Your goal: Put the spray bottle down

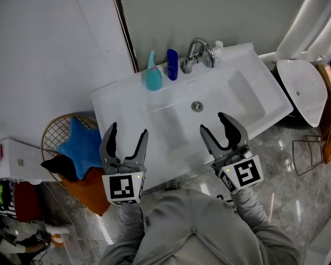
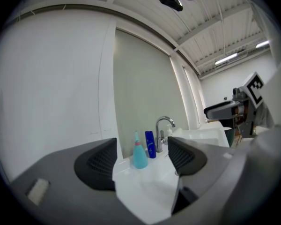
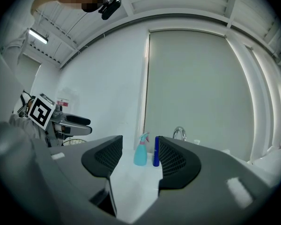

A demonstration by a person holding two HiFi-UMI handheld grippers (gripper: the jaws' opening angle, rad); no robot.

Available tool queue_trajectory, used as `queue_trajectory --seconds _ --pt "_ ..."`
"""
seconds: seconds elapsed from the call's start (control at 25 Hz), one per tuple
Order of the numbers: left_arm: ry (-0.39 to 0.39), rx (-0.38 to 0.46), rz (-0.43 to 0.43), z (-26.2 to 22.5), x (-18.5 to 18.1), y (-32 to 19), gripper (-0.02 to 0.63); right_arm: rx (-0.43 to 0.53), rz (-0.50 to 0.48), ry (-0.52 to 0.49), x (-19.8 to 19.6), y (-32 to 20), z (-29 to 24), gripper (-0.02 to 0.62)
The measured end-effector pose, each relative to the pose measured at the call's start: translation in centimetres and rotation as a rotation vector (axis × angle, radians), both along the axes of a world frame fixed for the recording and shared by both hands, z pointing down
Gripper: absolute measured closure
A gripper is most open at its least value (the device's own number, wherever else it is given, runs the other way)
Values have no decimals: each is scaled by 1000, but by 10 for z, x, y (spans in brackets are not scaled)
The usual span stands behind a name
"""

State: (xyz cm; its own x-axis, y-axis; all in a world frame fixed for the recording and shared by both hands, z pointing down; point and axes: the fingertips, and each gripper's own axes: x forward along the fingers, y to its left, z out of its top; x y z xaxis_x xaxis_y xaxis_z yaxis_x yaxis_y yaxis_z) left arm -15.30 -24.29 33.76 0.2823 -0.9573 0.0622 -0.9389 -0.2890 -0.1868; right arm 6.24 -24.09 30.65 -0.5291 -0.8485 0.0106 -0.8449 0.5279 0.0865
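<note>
Two grippers: left gripper (image 1: 128,131) and right gripper (image 1: 214,123), each with its jaws spread apart and holding nothing. Both hover over the front edge of one white sink (image 1: 119,101), a glossy rectangular surface with a shallow basin and one round metal drain (image 1: 197,106).

One spray bottle (image 1: 153,76), teal plastic with a cone-shaped body and narrow trigger top, stands upright on the sink's back ledge, well apart from both grippers. One dark blue bottle (image 1: 172,64), a tall cylinder, stands just beside it on the faucet side. One chrome faucet (image 1: 197,53) with a curved spout; a small white pump top shows behind it.

Only the head view shows: one round wire basket (image 1: 54,130) left of the sink holding one blue star-shaped cushion (image 1: 84,145), one white toilet (image 1: 300,87) at the right, the glossy marble-look floor, and the person's grey sleeves.

The left gripper view alone shows the right gripper side-on with its marker cube, plus ribbed ceiling panels and strip lights. The right gripper view shows the left gripper the same way. Both gripper views show ribbed dark pads on the jaws and the two bottles framed between them, far off.
</note>
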Motion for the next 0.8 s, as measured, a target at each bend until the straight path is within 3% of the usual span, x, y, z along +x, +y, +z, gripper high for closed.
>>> queue_trajectory --seconds 0.8 --pt "5 -10 20 -10 23 6 222 -9 -3 1 13 6 0 357"
